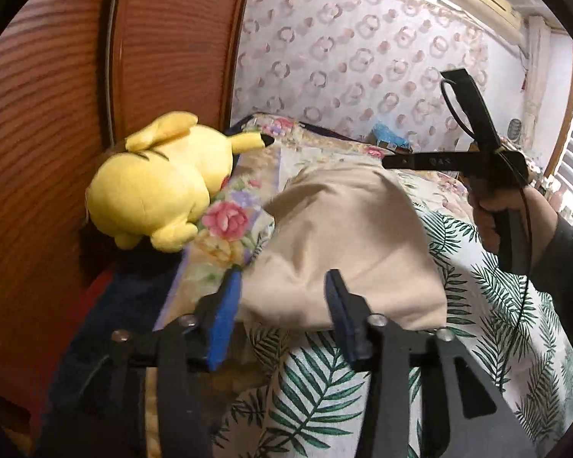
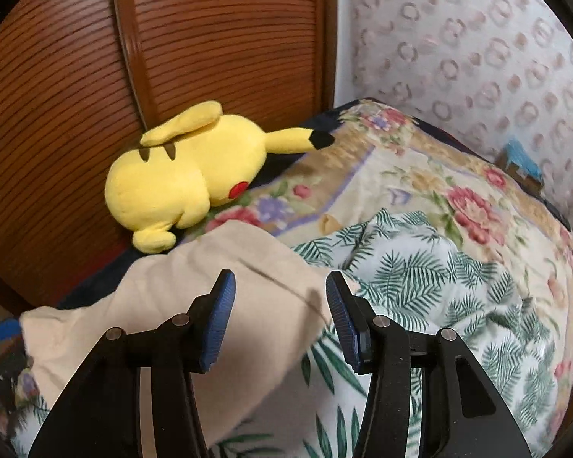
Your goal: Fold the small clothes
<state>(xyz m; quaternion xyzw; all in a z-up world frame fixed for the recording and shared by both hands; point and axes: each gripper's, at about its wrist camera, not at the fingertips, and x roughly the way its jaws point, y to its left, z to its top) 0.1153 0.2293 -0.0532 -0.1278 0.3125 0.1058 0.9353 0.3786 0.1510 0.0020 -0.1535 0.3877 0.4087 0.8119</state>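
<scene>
Cloth (image 1: 347,236), beige, lies bunched on leaf sheet (image 1: 489,305), near plush (image 1: 160,191). Left gripper (image 1: 282,297) jaws apart, cloth edge loose between. Right gripper (image 2: 279,305) jaws apart over cloth; likely both just released a fold.

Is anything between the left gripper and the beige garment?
Nothing visible. The left gripper is open right at the edge of the beige garment; the yellow plush toy lies off to the side.

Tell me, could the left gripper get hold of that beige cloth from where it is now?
Probably yes. The left gripper has its jaws open with the near edge of the beige cloth lying right between them, and nothing sits in the way on the leaf-print bedspread.
</scene>
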